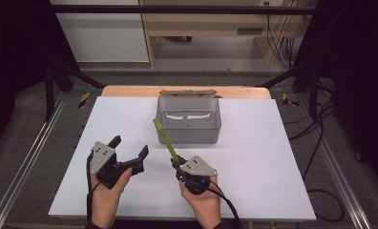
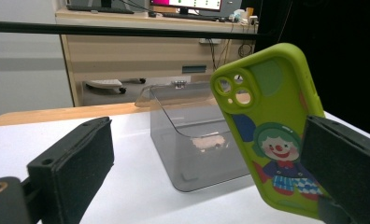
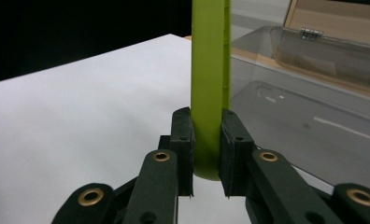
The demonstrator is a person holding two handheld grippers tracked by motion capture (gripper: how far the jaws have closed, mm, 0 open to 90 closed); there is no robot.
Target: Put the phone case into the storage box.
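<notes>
Two grippers are near the clear box [image 1: 189, 120] — your right gripper [image 1: 176, 161] clamps the green phone case [image 1: 165, 137] just beside it, your left gripper [image 1: 129, 148] stands open — nothing between its jaws.

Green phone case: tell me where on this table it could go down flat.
The white table is bare right of the right gripper, which clamps the green phone case, and on either side of the clear bin. The strip left of the left gripper is bare too. It is crowded only near the middle, where both grippers sit just before the bin.
</notes>
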